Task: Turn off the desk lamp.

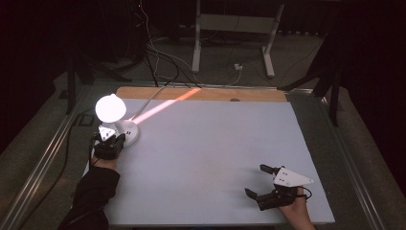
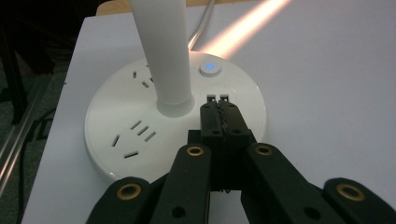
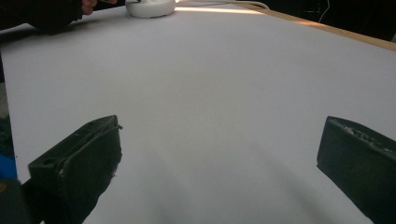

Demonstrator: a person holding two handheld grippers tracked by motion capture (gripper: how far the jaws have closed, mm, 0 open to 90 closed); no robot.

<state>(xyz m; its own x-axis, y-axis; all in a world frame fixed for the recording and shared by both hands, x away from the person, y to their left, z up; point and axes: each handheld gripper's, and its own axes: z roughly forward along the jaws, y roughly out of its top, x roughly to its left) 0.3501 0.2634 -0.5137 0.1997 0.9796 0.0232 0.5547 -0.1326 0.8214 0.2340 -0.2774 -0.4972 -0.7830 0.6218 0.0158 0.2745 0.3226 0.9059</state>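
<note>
- Where the high view looks down on the counter (image 1: 215, 143), a lit desk lamp (image 1: 115, 117) stands near the far-left corner of a smooth white sheet, its glowing round head above a white disc base. The left gripper (image 1: 109, 143) sits at that base; the right gripper (image 1: 270, 184) rests near the front-right edge, well apart from the lamp, fingers spread.
- As the left gripper view shows, the fingers (image 2: 219, 119) are pressed together, holding nothing, tips over the lamp base (image 2: 116, 135) just beside the stem (image 2: 163, 51). The base is glossy moulded plastic, round and low, with socket slots and a small button (image 2: 209, 67) glowing blue. The stem is a smooth, stiff white tube.
- Judged from shape, the lamp is top-light and base-weighted; the gloss looks slippery. The stem, low down, is the likely hold; the head seems fragile.
- From the right gripper view, both black fingers (image 3: 79, 158) stand wide apart over bare matte sheet; the lamp base lies far off at the top edge.
</note>
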